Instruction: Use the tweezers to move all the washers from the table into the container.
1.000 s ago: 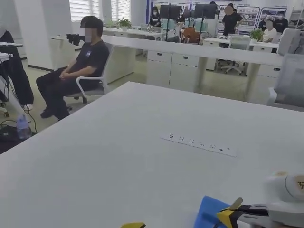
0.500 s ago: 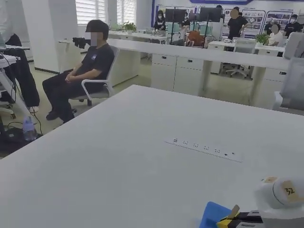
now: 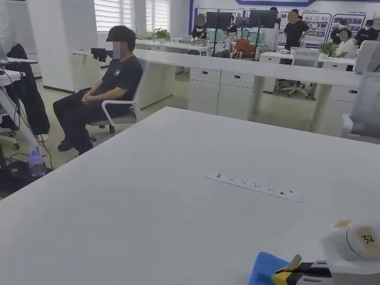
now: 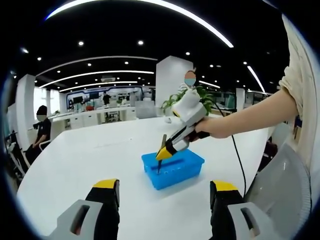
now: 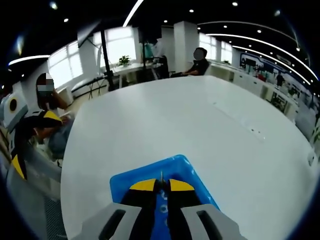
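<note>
Blue and shallow, the rectangular plastic container (image 3: 266, 268) shows just one corner at the bottom edge of the head view, resting on the broad white table (image 3: 148, 208). Just beside it is the yellow-tipped right gripper (image 3: 289, 274), whose rounded white body carries a small yellow sticker with dark digits that look like "32", though they are too tilted to read for certain. A white power strip (image 3: 255, 185) is set into the tabletop farther off, and a person in dark clothes (image 3: 107, 89) sits on a white chair beyond the table. In the left gripper view, the left gripper (image 4: 165, 192) has its black, yellow-capped jaws spread wide with nothing between them, and the whole container lies on the table just ahead, open-topped with low walls. Over it a hand holds the right gripper tilted downward, and the thin dark tweezers (image 4: 159, 167) reach from its tip into the tray. In the right gripper view, the jaws are pressed nearly together on the slim tweezers, directly above the container.
</note>
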`<state>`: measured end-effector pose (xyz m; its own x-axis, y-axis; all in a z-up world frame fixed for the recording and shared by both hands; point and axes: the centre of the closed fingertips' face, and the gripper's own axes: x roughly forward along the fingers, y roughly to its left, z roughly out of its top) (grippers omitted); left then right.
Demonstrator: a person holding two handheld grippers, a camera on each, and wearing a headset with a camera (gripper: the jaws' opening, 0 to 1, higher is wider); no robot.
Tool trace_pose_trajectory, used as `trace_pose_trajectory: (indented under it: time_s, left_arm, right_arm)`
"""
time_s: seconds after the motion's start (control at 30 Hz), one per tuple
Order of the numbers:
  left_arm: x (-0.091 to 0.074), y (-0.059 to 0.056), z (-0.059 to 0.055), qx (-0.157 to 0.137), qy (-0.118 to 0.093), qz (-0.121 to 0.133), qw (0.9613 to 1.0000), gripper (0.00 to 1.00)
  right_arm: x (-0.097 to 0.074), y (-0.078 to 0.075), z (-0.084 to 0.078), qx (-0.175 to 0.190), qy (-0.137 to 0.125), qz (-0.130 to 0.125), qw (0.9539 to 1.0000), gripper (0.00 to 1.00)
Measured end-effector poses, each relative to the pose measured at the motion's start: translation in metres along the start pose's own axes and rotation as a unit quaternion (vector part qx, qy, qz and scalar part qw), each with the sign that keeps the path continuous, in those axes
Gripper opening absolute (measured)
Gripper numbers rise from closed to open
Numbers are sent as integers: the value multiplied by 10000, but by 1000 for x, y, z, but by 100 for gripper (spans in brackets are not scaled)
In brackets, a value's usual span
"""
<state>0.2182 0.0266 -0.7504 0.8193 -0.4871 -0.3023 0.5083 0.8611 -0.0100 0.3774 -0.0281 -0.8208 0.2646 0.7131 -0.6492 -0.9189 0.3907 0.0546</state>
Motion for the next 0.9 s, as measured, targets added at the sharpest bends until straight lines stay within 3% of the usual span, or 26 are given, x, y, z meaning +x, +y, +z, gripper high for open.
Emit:
trace_pose_trajectory:
  time_s: [0.33, 0.57, 0.9]
  left_arm:
    - [1, -2, 0, -2, 18, -54, 10000, 74]
    - [1, -7, 0, 34, 66, -168, 9998, 72]
    - [0, -8, 1, -26, 68, -196, 9998, 72]
  right_arm:
    - [-21, 5, 7, 77, -295, -134, 9994, 3]
    - [-49, 12, 19, 100, -636, -246, 9976, 3]
    - [-80, 28, 21, 68, -911, -386, 9951, 3]
